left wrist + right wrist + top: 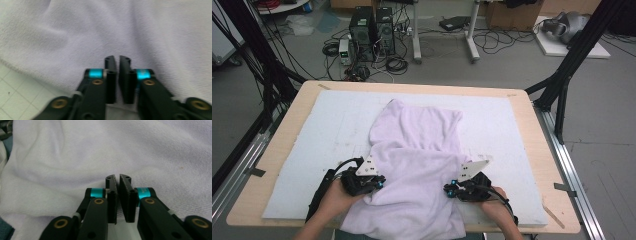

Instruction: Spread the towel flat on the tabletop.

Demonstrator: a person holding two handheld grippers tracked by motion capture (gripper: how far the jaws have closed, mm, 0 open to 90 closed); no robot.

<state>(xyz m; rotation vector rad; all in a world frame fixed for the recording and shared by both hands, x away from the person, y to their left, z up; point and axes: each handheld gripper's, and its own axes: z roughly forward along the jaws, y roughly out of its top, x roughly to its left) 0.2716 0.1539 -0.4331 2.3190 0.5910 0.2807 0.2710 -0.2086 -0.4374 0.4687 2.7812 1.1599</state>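
Observation:
A pale lilac towel point(417, 150) lies crumpled down the middle of the white padded mat point(332, 125), its near end hanging over the table's front edge. My left gripper point(381, 183) rests at the towel's left edge and points right, onto the cloth. My right gripper point(448, 190) rests at its right edge and points left. In the left gripper view the jaws point(117, 58) stand together with a thin slit, over smooth towel point(100, 30). The right gripper's jaws point(117, 177) stand the same way over the towel point(130, 147). No fold shows pinched at either tip.
The mat sits on a wooden table point(534, 150) with black frame posts point(569, 65) at its right and left. Computer towers point(372, 32), cables and a white stand are on the floor beyond. Bare mat point(15, 95) shows beside the towel's edge.

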